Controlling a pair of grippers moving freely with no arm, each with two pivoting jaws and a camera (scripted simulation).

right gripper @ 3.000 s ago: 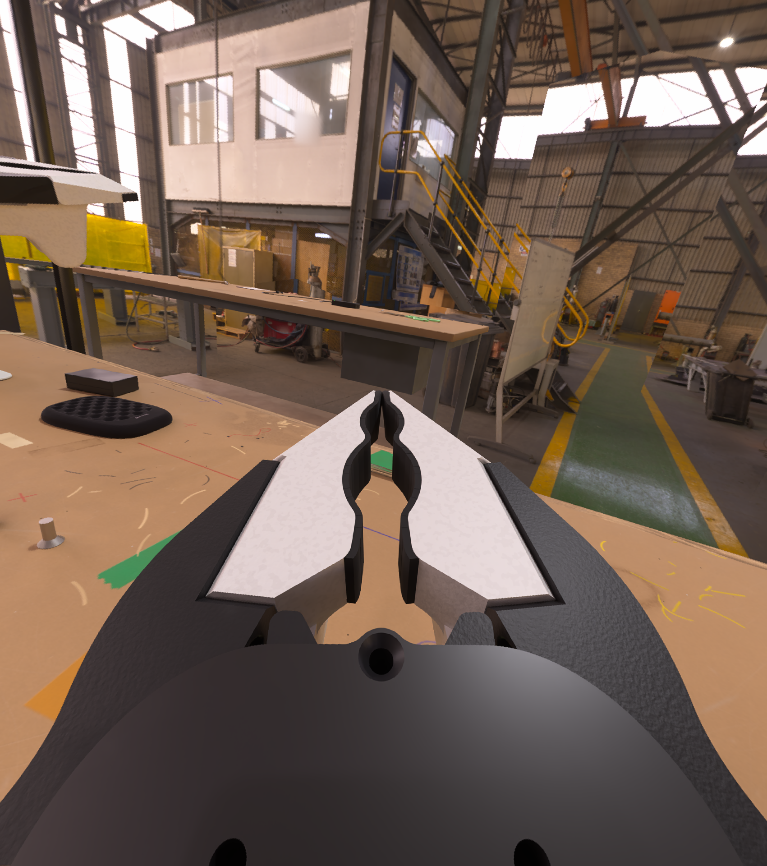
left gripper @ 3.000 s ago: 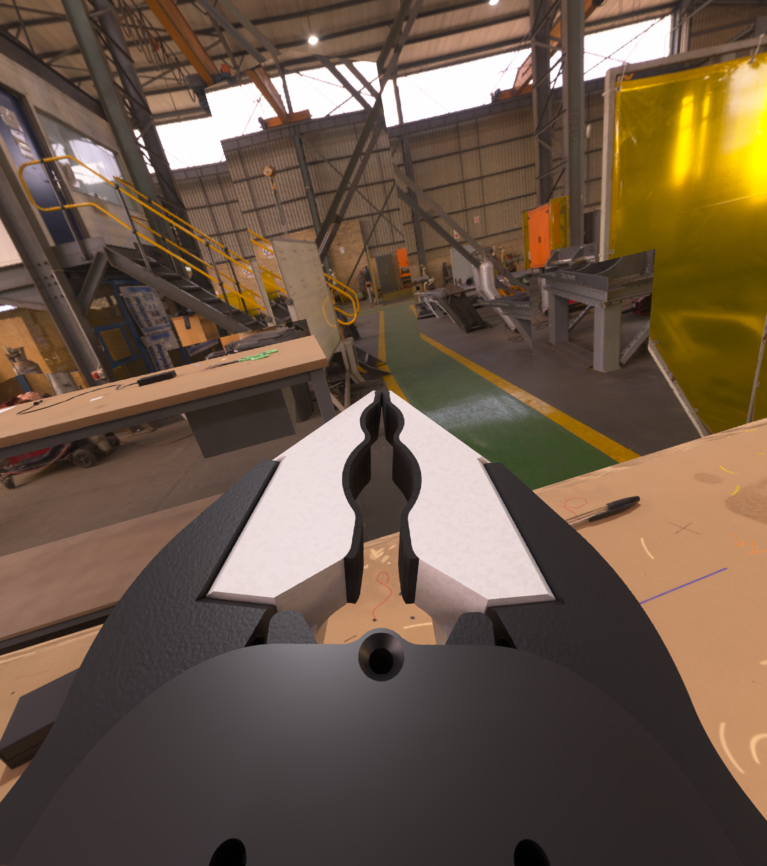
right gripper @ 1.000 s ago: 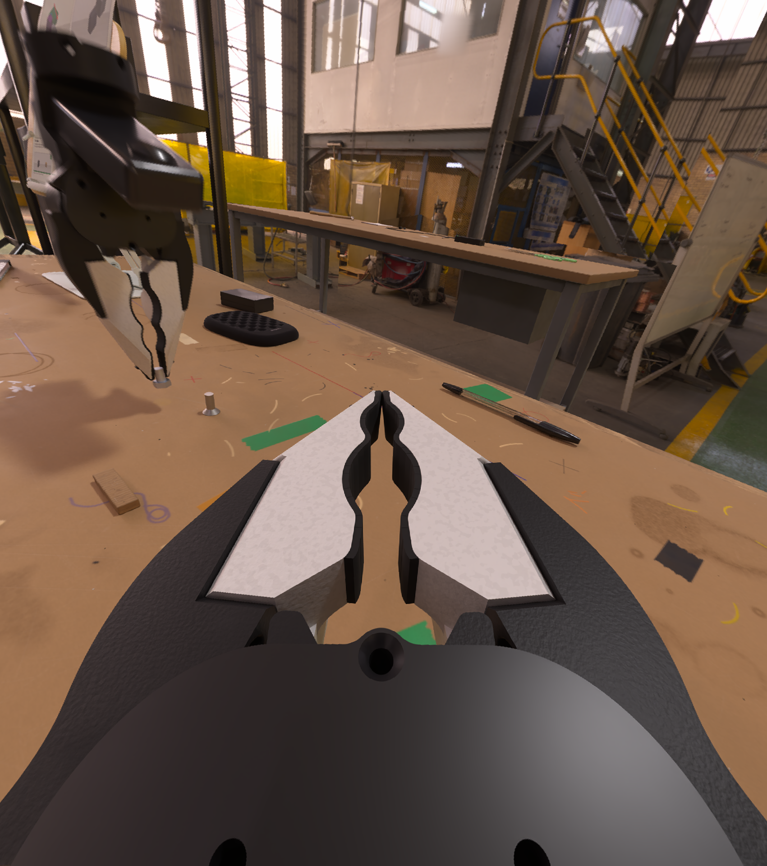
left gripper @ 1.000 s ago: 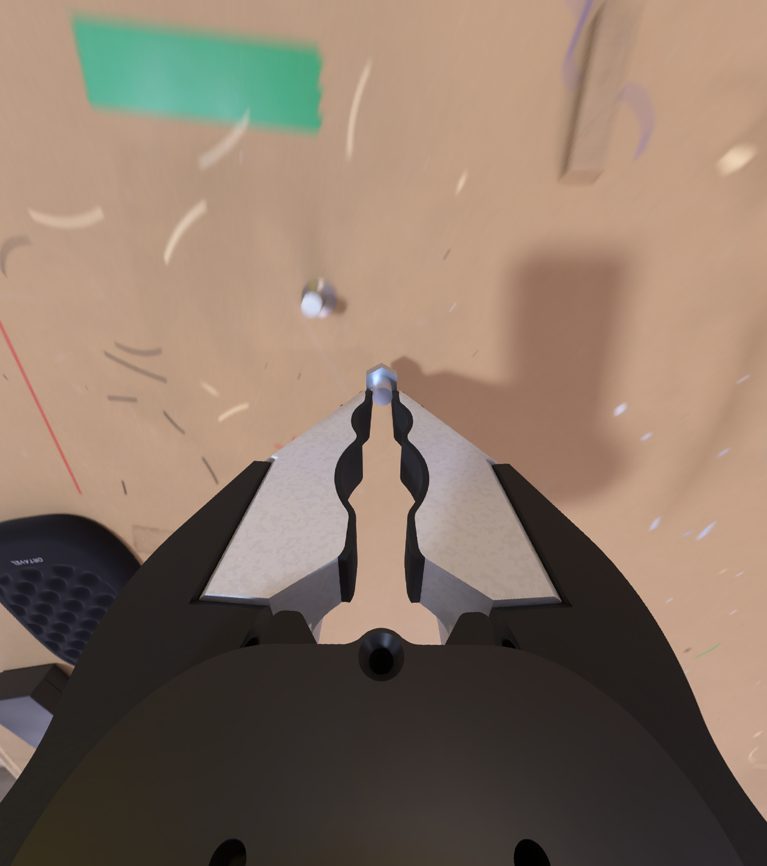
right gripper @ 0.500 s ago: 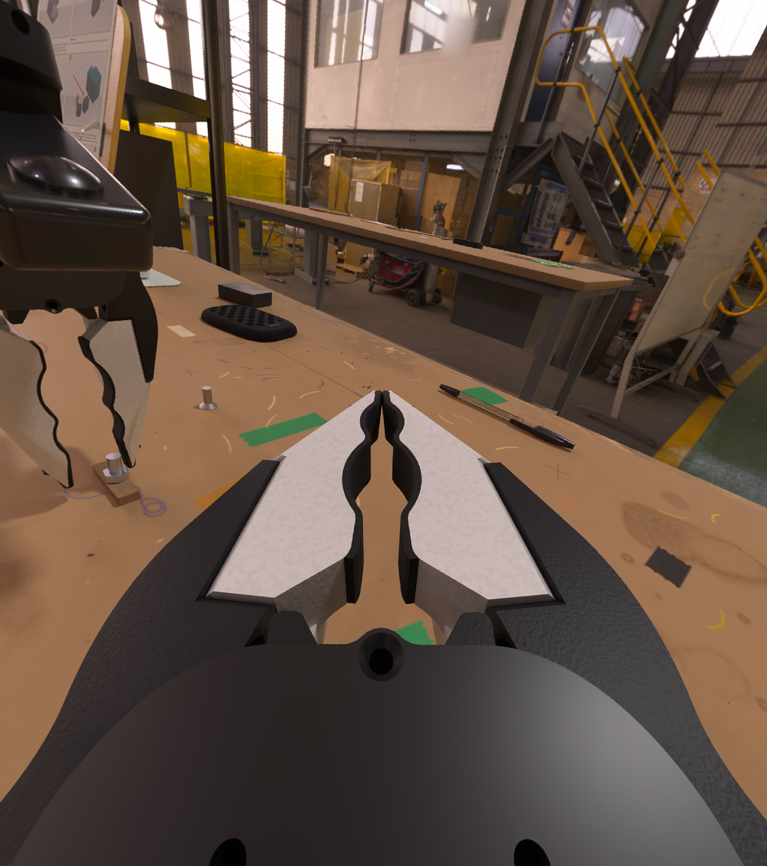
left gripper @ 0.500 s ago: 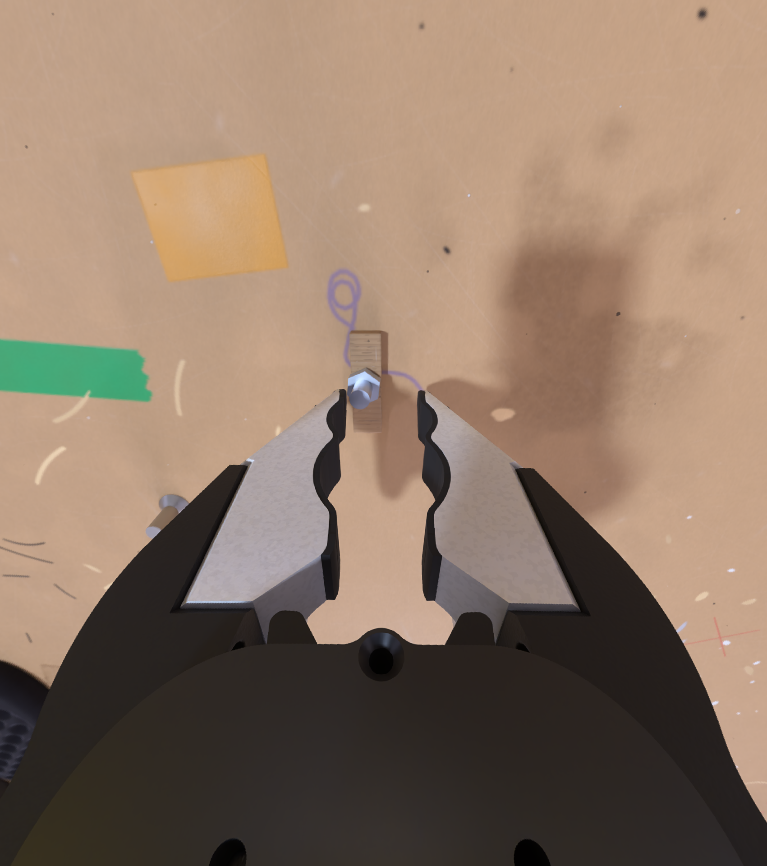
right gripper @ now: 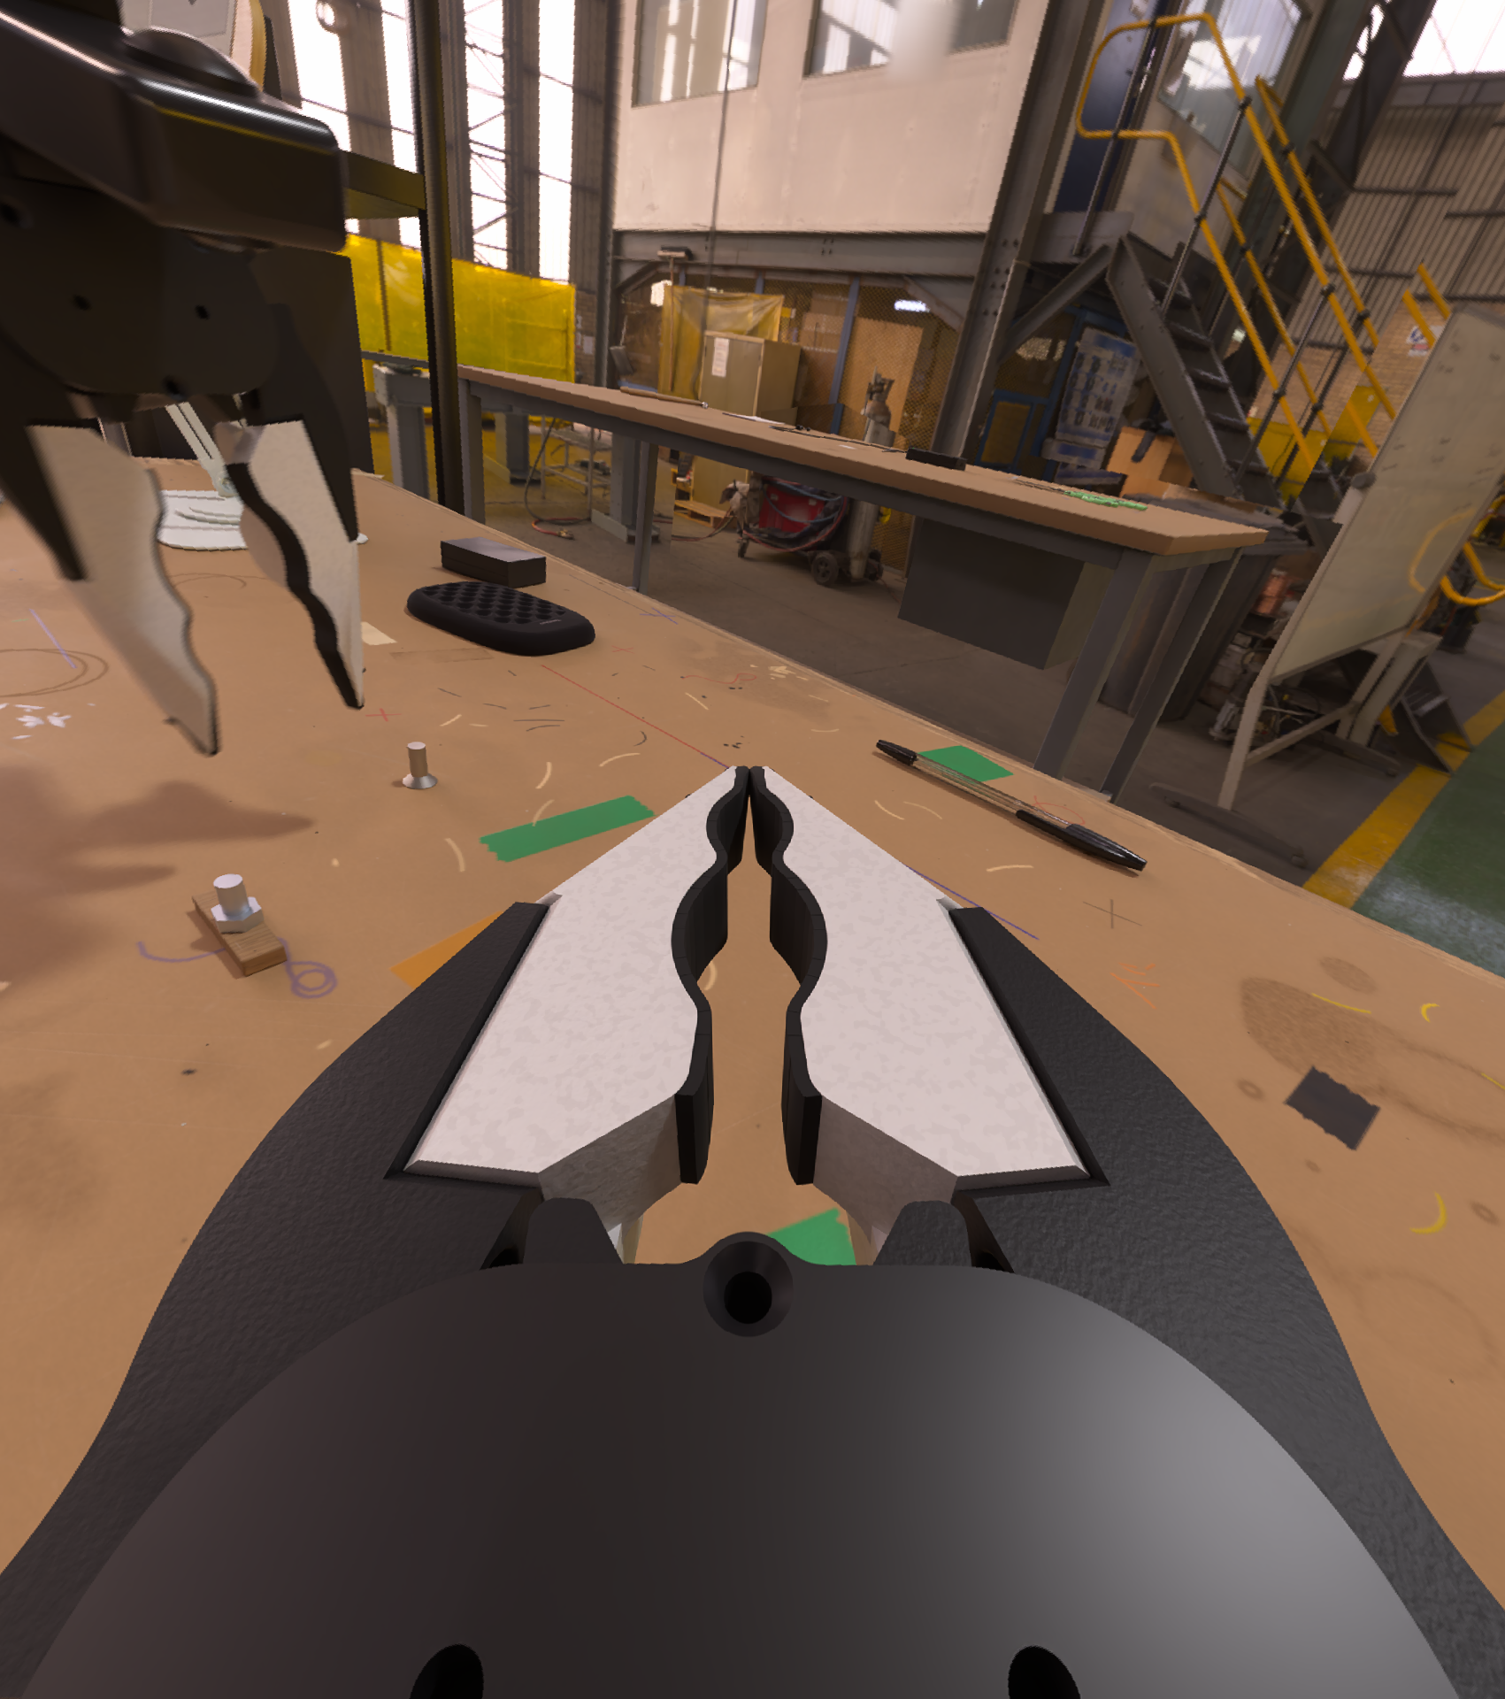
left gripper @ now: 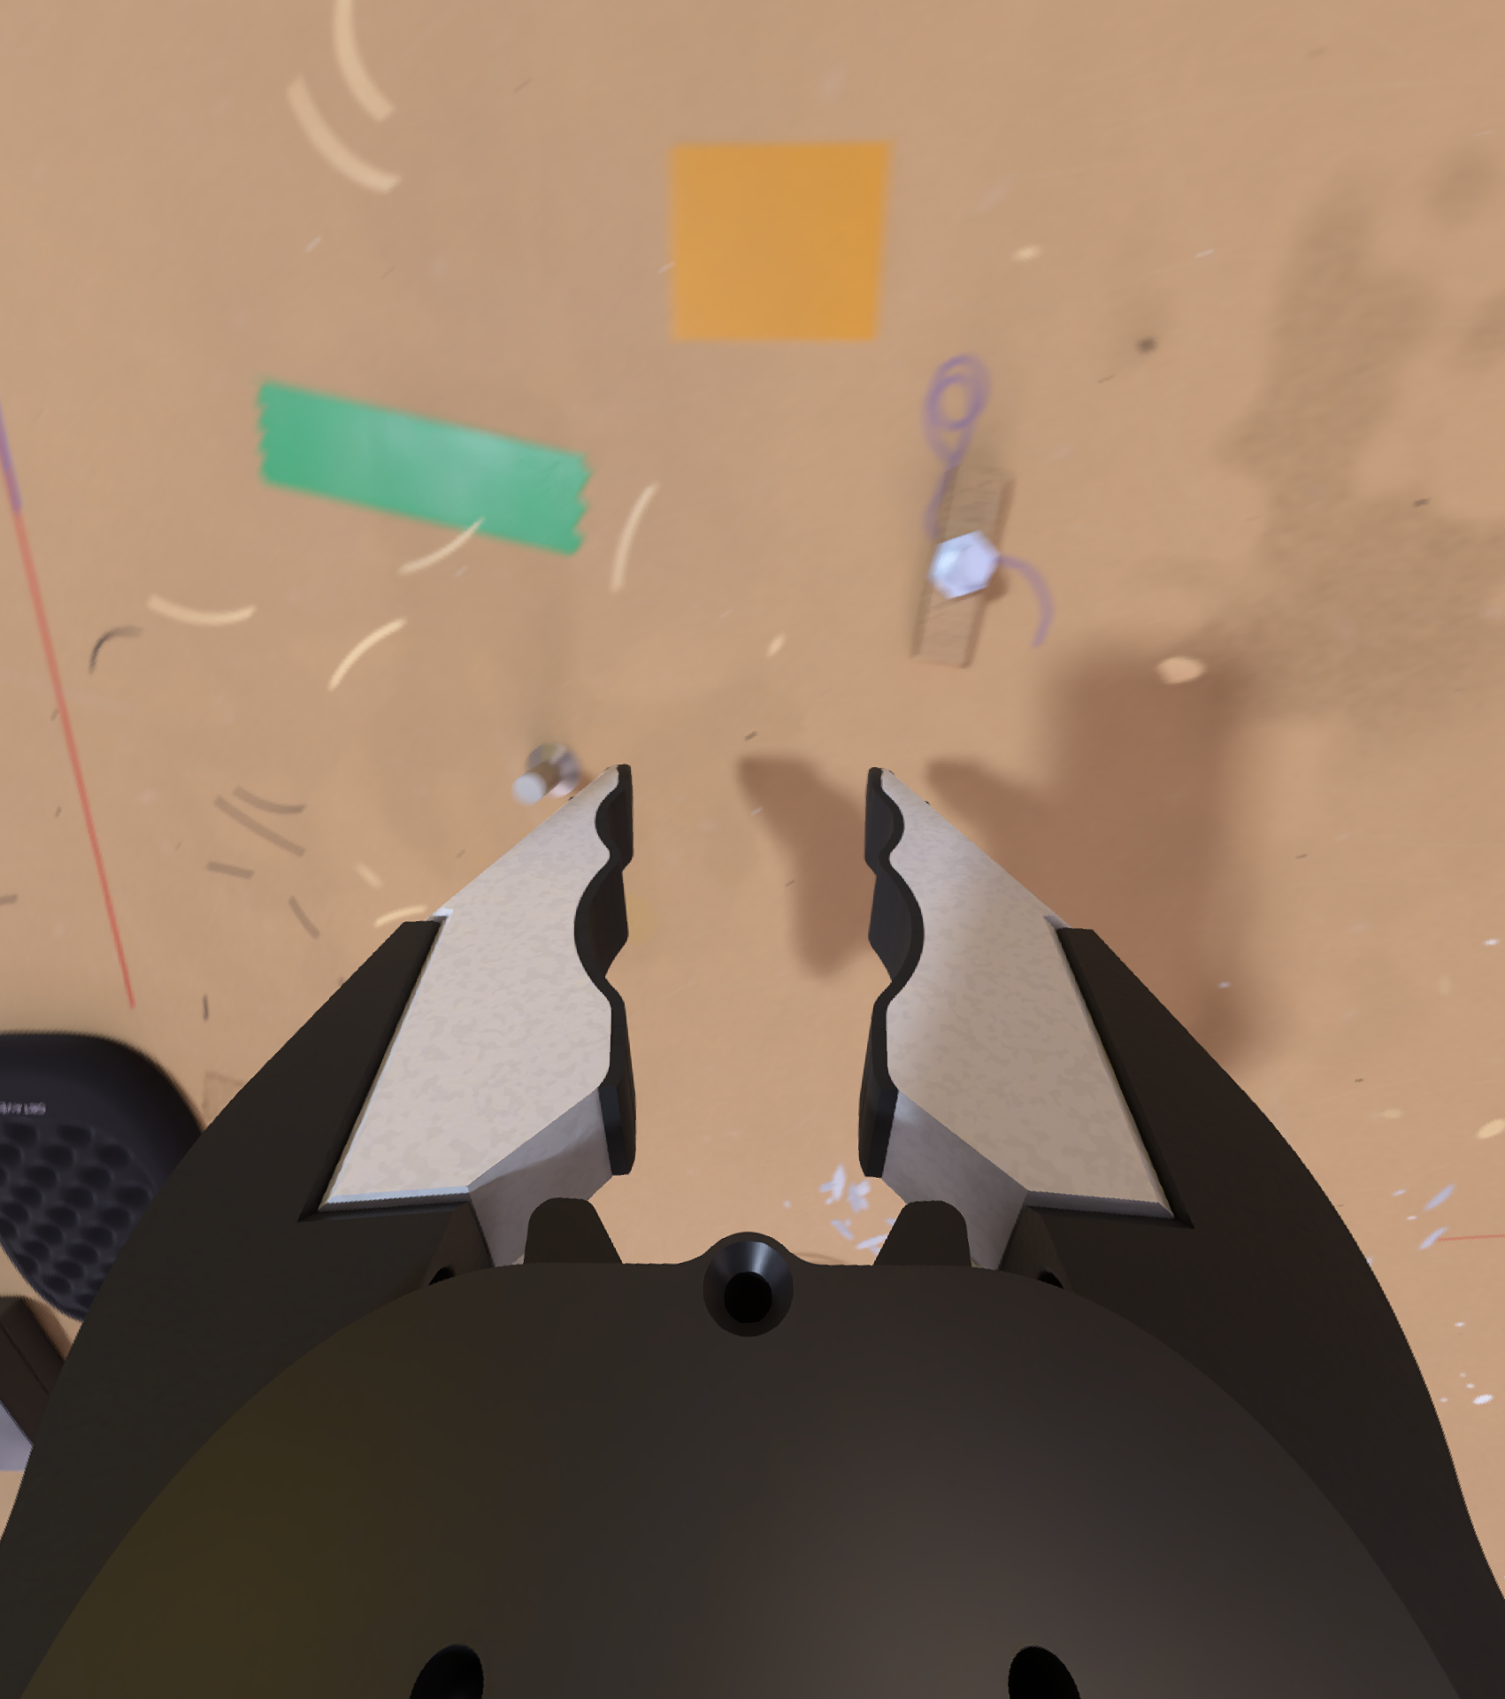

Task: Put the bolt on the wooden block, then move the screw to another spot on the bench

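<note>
Bench [right gripper: 914, 1057]: bolt [right gripper: 232, 899] on wooden block [right gripper: 239, 936].

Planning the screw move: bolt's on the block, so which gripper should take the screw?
Left. The left gripper hangs open above the bench, with the screw just beside its fingertip. The right gripper is shut and farther from the screw.

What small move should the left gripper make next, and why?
Probably shift the open left gripper sideways until its fingers straddle the screw, then lower. The bolt already stands on the wooden block, and the screw stands untouched just outside one fingertip.
</note>
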